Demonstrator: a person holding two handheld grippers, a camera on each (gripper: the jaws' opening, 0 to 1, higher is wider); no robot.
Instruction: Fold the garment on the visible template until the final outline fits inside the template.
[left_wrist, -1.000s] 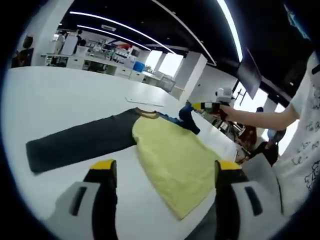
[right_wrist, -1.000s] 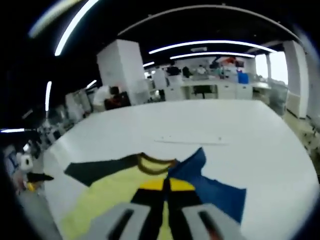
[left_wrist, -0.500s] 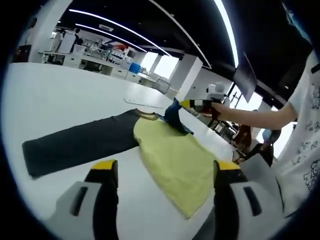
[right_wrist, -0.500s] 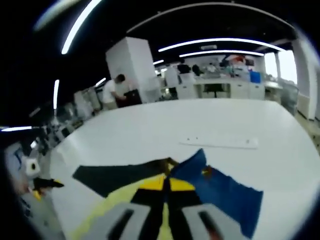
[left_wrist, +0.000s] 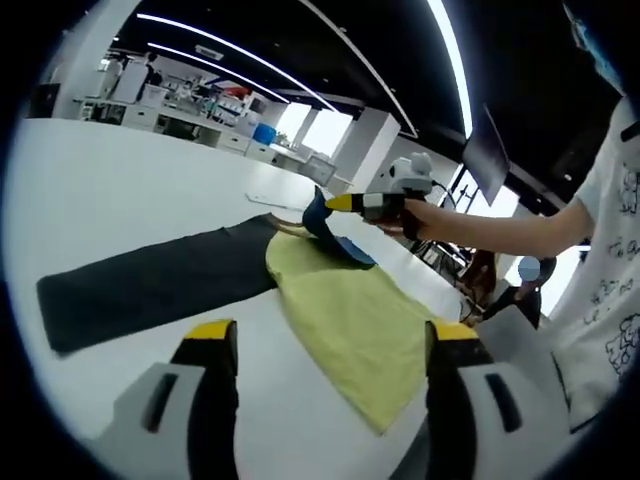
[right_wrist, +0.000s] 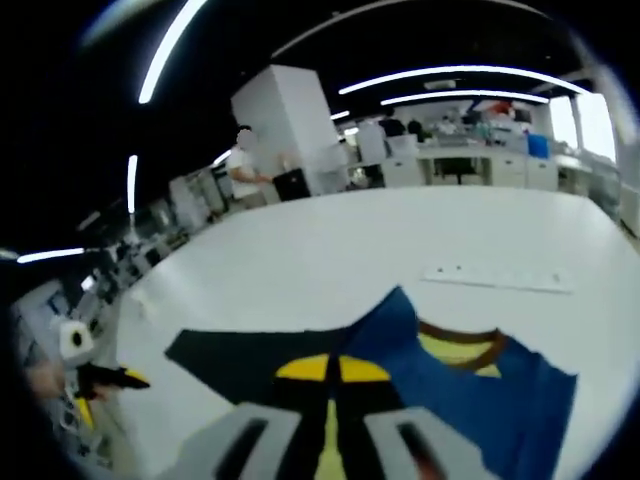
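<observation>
A shirt lies flat on the white table (left_wrist: 110, 190): yellow body (left_wrist: 350, 305), dark grey sleeve (left_wrist: 150, 280) stretched to the left, brown collar (right_wrist: 462, 338). Its blue sleeve (left_wrist: 322, 222) is lifted off the cloth and drawn over the collar end, pinched in my right gripper (left_wrist: 338, 203), which a hand holds above the shirt. In the right gripper view the jaws (right_wrist: 328, 368) are shut on the blue sleeve (right_wrist: 440, 395), with the dark grey sleeve (right_wrist: 250, 350) beyond. My left gripper (left_wrist: 330, 335) hangs open near the table's front edge, its fingers apart and short of the shirt's hem.
A flat white sheet (left_wrist: 285, 198) lies on the table just past the collar, also in the right gripper view (right_wrist: 500, 278). The person's forearm (left_wrist: 500, 235) reaches over the shirt's right side. Desks, pillars and a standing person (right_wrist: 250, 165) are far behind.
The right gripper has carried the blue sleeve up and across, from the shirt's right side toward the collar and the dark sleeve. The left gripper has stayed open in about the same place.
</observation>
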